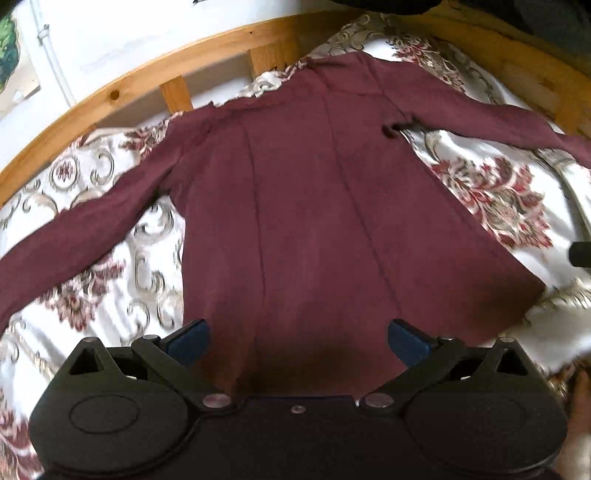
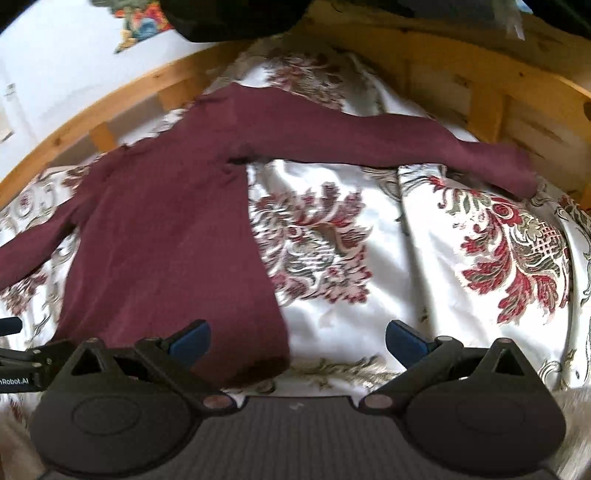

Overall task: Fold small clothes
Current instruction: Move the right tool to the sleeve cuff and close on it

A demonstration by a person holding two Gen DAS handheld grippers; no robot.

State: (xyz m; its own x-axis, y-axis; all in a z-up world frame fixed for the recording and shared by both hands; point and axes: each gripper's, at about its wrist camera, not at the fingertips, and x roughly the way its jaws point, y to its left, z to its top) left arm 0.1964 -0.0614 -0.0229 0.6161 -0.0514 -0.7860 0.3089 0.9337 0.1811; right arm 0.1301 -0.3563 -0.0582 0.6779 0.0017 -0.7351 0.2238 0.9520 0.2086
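A maroon long-sleeved top [image 1: 314, 206] lies spread flat on a white floral bedspread [image 1: 491, 192], sleeves out to both sides, hem nearest me. My left gripper [image 1: 298, 341] hovers open over the middle of the hem, nothing between its blue pads [image 1: 188, 341]. In the right wrist view the same top [image 2: 166, 229] lies at the left, its right sleeve [image 2: 388, 144] stretched toward the bed frame. My right gripper [image 2: 297, 341] stands open over the hem's right corner and the bare bedspread [image 2: 424, 266], holding nothing.
A wooden slatted bed frame [image 1: 122, 92] curves around the far side, a white wall behind it. Dark items [image 2: 229, 18] sit at the top edge. The left gripper's body [image 2: 14, 354] shows at the far left of the right wrist view.
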